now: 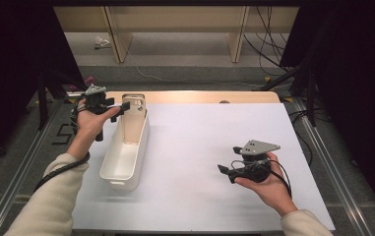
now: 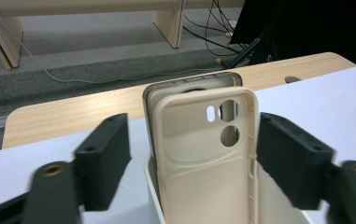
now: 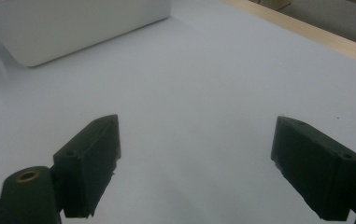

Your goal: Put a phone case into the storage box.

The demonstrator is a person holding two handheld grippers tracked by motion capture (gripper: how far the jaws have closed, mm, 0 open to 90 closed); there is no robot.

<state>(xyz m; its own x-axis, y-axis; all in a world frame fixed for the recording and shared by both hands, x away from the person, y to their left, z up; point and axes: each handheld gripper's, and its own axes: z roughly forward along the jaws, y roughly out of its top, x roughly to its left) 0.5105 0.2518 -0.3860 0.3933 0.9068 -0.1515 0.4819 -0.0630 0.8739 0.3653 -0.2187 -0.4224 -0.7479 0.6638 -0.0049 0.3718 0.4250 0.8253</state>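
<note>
in the high view, the left gripper is hovering in the upper left of the frame, at the far end of a long white bin that is lying lengthwise on the white table cover. a beige phone case is standing upright in that far end of the bin, leaning against its end wall, with its top poking above the rim. in the left gripper view, the case is sitting in the middle of the frame between the two black jaws, its inner side and camera cutouts facing the camera; a gap is showing between the case and the pad on either side, so the claw is standing spread around the case and is not pinching it. a second, darker-edged case seems to be standing right behind the beige one, though that is hard to tell for sure. the right gripper is resting in a hand in the lower right of the high view, well apart from the bin. in the right gripper view its jaws are standing wide apart over the bare white cover, with a side of the bin showing in the upper left of that frame.
</note>
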